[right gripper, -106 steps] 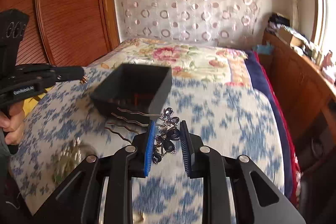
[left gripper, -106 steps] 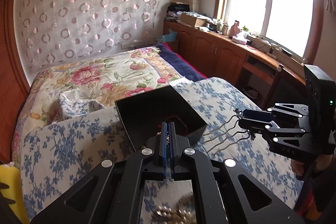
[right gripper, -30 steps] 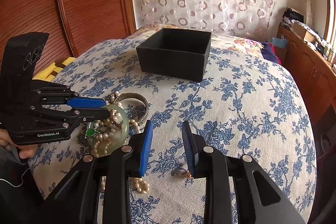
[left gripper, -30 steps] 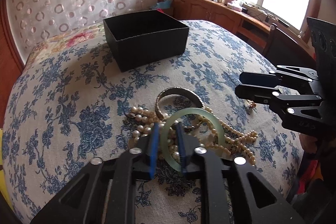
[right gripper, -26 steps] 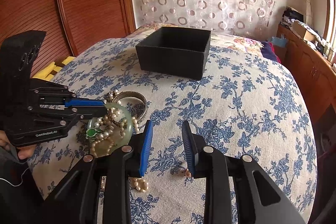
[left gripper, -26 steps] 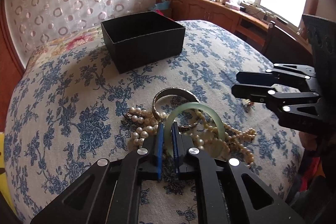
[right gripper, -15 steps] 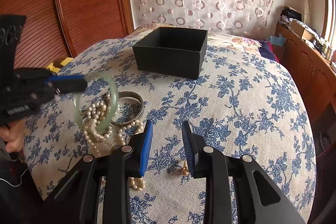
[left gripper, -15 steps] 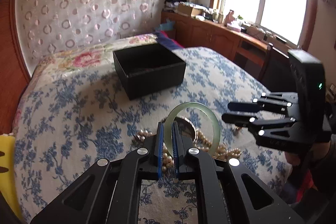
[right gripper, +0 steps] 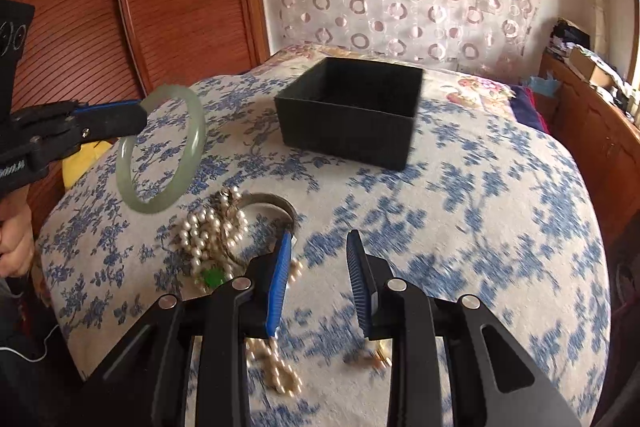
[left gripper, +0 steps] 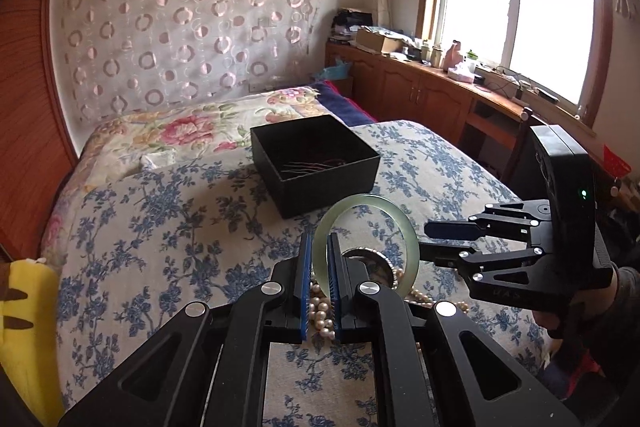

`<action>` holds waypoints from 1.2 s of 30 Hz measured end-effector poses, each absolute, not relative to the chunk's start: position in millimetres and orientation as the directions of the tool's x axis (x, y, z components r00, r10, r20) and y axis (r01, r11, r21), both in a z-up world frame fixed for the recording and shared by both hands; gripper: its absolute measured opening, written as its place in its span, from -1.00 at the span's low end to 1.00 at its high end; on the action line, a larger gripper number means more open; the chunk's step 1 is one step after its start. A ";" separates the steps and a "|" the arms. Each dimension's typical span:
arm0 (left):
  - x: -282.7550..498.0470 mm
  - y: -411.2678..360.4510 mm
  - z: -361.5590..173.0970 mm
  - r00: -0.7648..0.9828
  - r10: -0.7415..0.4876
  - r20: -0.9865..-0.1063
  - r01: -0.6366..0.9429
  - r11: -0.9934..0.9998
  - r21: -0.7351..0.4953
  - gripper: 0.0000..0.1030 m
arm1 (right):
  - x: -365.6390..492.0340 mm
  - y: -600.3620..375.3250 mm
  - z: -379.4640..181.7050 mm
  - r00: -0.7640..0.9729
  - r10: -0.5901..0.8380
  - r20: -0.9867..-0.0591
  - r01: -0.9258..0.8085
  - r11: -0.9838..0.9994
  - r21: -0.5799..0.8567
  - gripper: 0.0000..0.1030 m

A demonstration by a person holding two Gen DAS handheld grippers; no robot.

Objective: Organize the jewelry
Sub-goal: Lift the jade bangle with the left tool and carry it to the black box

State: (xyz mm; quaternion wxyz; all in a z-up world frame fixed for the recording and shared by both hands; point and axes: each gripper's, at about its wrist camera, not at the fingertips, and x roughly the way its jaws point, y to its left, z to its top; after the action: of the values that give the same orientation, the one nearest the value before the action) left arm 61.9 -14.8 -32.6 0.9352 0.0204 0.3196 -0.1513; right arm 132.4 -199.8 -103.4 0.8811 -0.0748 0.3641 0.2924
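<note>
Clamping hard on the pale green jade bangle (left gripper: 370,247), the left gripper (left gripper: 319,251) has pinched the ring's near rim between its blue pads, and what a change from a second ago: back then the bangle lay flat on the jewelry pile, and now it hangs clear in the air, standing on edge above the tablecloth (left gripper: 160,227). Seen from the right wrist, the bangle (right gripper: 162,151) dangles off the left gripper's (right gripper: 134,117) tips, nothing touching it underneath. That is one piece freed from the tangle and, by my reading, ready for the carry.

The right gripper (right gripper: 318,267) sits low with its jaws parted and nothing between them, hovering near the pile. Just below the raised bangle, the pearl necklace (right gripper: 212,231) and the metal bangle (right gripper: 276,207) rest on the cloth, a small green piece (right gripper: 214,277) beside them; those are not yet sorted.

Further on stands the black box (left gripper: 316,163), open-topped, with thin hairpin wires (left gripper: 308,167) already inside. The box looks the likely destination, well ahead of the lifted bangle.
</note>
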 end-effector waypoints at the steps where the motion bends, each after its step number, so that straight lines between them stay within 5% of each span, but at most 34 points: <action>1: 61.1 -13.1 -33.5 0.751 -0.267 -0.604 0.291 0.955 -0.059 -0.87 | 137.1 -195.3 -103.8 0.553 0.469 -0.688 -0.578 0.812 0.089 -0.40; 13: 60.3 -0.5 -34.7 0.764 -0.239 -0.599 0.250 0.966 -0.066 -0.87 | 164.0 -155.9 -123.3 0.481 0.438 -0.760 -0.618 0.784 0.060 -0.62; 18: 60.7 1.0 -33.8 0.768 -0.236 -0.595 0.244 0.967 -0.068 -0.87 | 168.2 -155.7 -129.0 0.475 0.423 -0.772 -0.614 0.788 0.054 -0.88; 36: 89.7 6.6 -37.6 0.765 -0.213 -0.608 0.221 0.973 -0.063 -0.86 | 172.1 -183.7 -90.5 0.597 0.403 -0.694 -0.570 0.822 -0.012 -0.90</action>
State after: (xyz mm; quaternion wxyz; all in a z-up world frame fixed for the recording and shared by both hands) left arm 89.7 6.6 -37.6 0.9395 0.0063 0.3226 -0.1153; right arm 172.1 -183.7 -90.5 0.8858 -0.1171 0.3553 0.2746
